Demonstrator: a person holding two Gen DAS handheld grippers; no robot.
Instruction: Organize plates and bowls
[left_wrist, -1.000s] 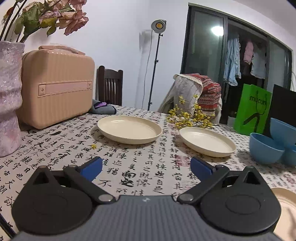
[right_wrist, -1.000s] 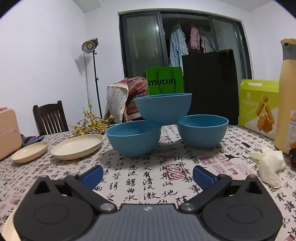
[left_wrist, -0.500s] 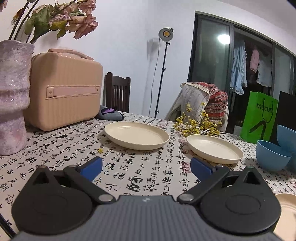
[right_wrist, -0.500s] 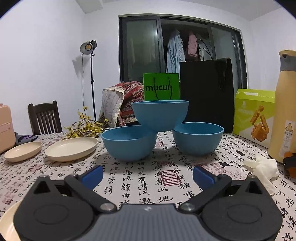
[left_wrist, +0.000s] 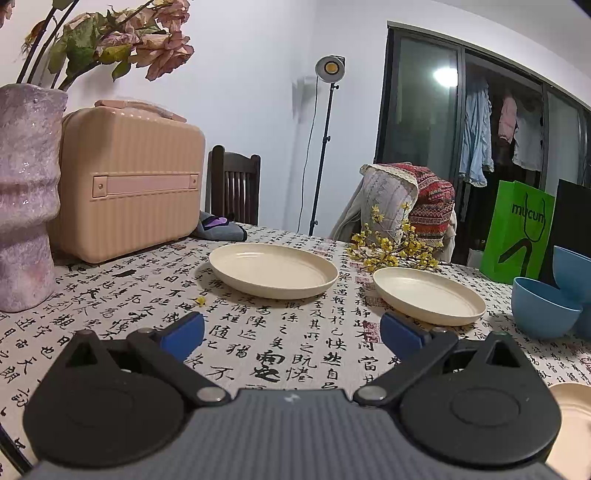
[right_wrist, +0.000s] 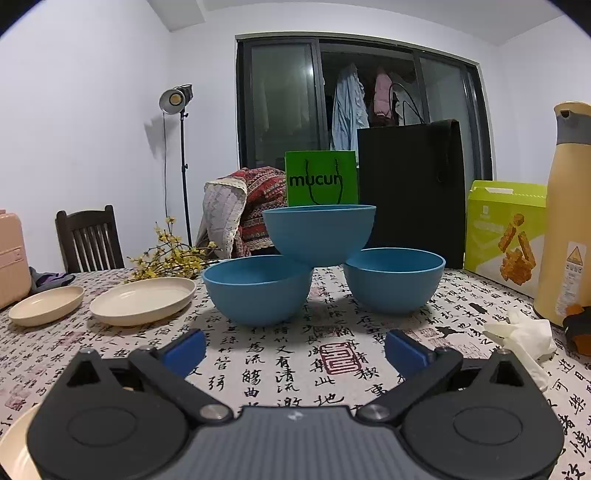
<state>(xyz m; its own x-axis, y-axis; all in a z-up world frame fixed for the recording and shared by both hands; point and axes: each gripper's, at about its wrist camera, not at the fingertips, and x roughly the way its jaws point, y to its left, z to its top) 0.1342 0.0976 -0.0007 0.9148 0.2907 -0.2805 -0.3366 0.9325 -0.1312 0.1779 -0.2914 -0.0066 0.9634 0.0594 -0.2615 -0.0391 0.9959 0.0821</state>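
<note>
Both your grippers, left (left_wrist: 291, 334) and right (right_wrist: 293, 349), have crept forward, wide open and empty; pinch the light, stiff top bowl (right_wrist: 319, 232) by its rim.

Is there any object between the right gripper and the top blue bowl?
Nothing visible blocks it. The right gripper is open, with only bare tablecloth ahead. The top blue bowl rests on two lower blue bowls, exposed above them.
</note>
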